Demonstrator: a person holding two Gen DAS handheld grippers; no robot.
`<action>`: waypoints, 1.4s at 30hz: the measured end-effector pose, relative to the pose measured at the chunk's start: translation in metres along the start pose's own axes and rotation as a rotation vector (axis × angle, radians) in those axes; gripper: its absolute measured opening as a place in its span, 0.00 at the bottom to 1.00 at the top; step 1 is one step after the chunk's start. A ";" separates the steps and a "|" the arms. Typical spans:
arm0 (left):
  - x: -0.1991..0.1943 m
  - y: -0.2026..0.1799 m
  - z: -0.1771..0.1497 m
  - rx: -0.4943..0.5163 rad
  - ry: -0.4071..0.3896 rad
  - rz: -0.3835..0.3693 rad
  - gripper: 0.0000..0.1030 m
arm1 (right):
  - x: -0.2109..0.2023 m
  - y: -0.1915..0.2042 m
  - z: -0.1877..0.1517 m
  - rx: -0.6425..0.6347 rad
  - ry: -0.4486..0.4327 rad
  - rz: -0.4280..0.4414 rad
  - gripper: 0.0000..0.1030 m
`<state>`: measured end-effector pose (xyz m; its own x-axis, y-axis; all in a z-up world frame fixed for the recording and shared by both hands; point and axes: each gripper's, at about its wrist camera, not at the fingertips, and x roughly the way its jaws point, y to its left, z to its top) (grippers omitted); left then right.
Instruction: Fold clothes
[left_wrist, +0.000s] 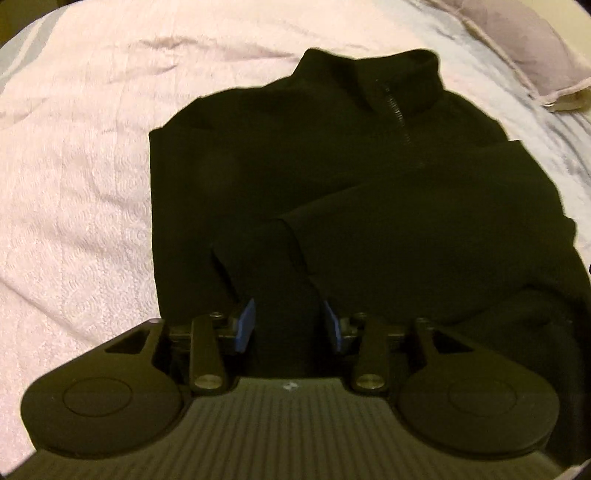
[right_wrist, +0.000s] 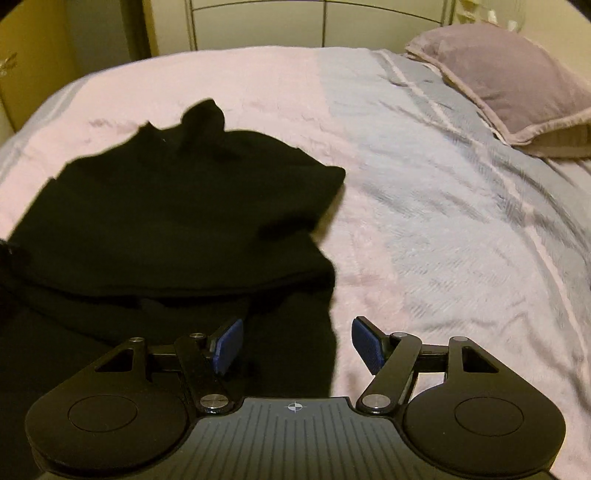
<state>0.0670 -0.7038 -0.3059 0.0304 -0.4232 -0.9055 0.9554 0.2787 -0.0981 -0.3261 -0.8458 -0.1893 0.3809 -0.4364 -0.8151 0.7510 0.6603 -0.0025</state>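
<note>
A black zip-neck sweater (left_wrist: 280, 177) lies flat on the pink bedspread (left_wrist: 74, 184), collar at the far end. One sleeve (left_wrist: 369, 206) is folded across its front, with the cuff (left_wrist: 258, 247) pointing toward me. My left gripper (left_wrist: 289, 325) hovers open over the near hem, just below that cuff, and dark cloth shows between its blue pads (left_wrist: 245, 325). In the right wrist view the sweater (right_wrist: 166, 221) fills the left side. My right gripper (right_wrist: 297, 345) is open at the sweater's right edge, its left pad (right_wrist: 229, 345) over black cloth and its right one over the bedspread.
A mauve pillow (right_wrist: 517, 85) rests at the far right of the bed, also visible in the left wrist view as a pillow (left_wrist: 528, 48). The cover turns grey-blue with pale stripes (right_wrist: 461, 221) on the right. A metal headboard (right_wrist: 325, 26) and wall stand behind.
</note>
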 end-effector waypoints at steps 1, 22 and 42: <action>0.002 -0.001 0.000 0.006 0.004 0.005 0.26 | 0.007 -0.003 0.001 -0.021 0.002 0.005 0.67; -0.006 -0.003 0.004 0.126 0.025 0.037 0.00 | 0.025 -0.083 -0.003 0.274 0.031 0.035 0.08; 0.012 0.001 -0.010 0.126 0.016 0.047 0.00 | 0.159 -0.113 0.142 0.433 0.015 0.259 0.02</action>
<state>0.0652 -0.6998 -0.3214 0.0723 -0.3985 -0.9143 0.9823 0.1873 -0.0040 -0.2738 -1.0761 -0.2365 0.5791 -0.2812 -0.7652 0.7887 0.4306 0.4387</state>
